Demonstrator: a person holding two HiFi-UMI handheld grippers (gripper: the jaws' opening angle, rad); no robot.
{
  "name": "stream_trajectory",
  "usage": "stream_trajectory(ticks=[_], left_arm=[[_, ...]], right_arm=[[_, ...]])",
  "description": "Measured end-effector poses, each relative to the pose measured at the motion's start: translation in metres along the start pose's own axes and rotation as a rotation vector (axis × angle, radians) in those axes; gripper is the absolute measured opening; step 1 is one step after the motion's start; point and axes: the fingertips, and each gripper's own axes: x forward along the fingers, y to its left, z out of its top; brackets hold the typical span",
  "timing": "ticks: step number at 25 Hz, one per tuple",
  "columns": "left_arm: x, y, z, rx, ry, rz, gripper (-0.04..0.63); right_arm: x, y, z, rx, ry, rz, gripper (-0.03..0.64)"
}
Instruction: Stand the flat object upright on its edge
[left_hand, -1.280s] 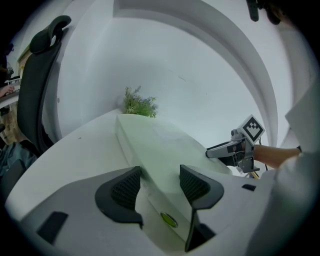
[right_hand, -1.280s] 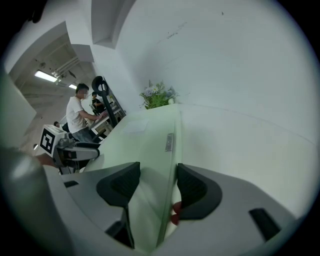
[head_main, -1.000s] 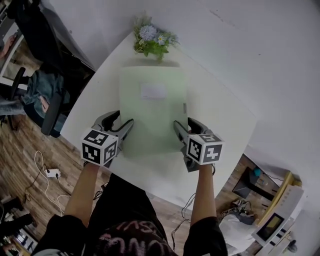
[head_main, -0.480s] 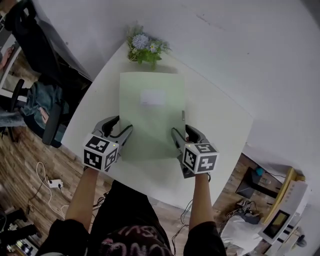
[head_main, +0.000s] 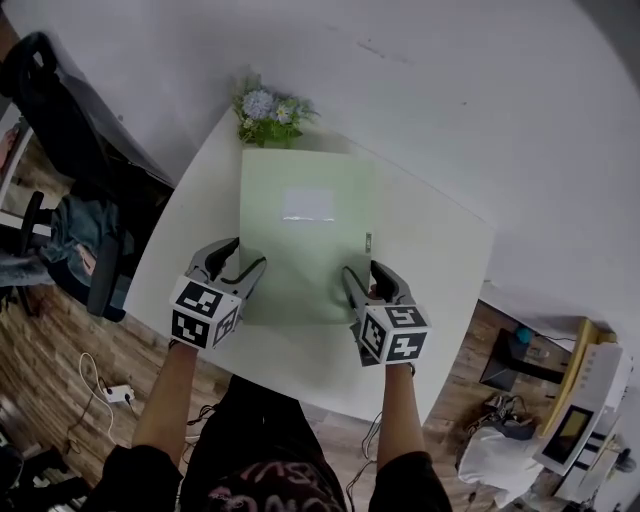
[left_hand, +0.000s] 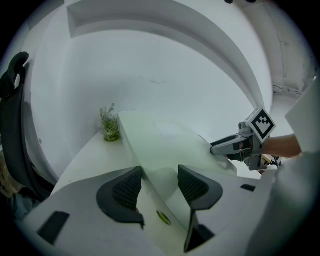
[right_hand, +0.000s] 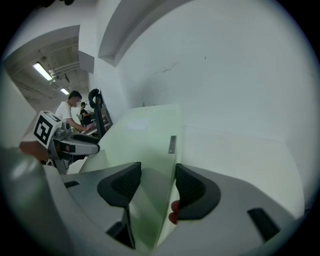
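A pale green flat folder (head_main: 305, 240) with a white label (head_main: 308, 205) lies on the white table (head_main: 430, 260). My left gripper (head_main: 245, 255) is at its near left corner. In the left gripper view the folder's left edge (left_hand: 165, 145) runs between the spread jaws of that gripper (left_hand: 159, 172), with a gap at the right pad. My right gripper (head_main: 362, 270) is at the near right corner. Its jaws (right_hand: 156, 172) straddle the folder's right edge (right_hand: 145, 135), and I see no pad pressing. Each gripper shows in the other's view: the right one (left_hand: 227, 146), the left one (right_hand: 82, 146).
A small pot of flowers (head_main: 268, 112) stands at the table's far corner, just beyond the folder, by the white wall. An office chair (head_main: 100, 270) is at the left of the table. A person (right_hand: 70, 112) sits at a desk far behind.
The head view has shifted. Both grippers stay at the folder's near corners, and the folder's far edge now lies a little closer to the flowers.
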Motion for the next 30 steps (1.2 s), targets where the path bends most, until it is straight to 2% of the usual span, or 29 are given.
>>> stream_trajectory(ticks=[13, 22, 30], left_arm=[[0.007, -0.017, 0.041, 0.167, -0.069, -0.018, 0.235], [0.018, -0.031, 0.063, 0.224, -0.123, -0.038, 0.235], [0.023, -0.041, 0.08, 0.303, -0.22, -0.028, 0.235]], right_arm=[[-0.028, -0.013, 0.014, -0.004, -0.16, -0.109, 0.231], [-0.04, -0.027, 0.017, -0.008, -0.203, -0.16, 0.23], [-0.055, -0.035, 0.026, -0.049, -0.316, -0.231, 0.23]])
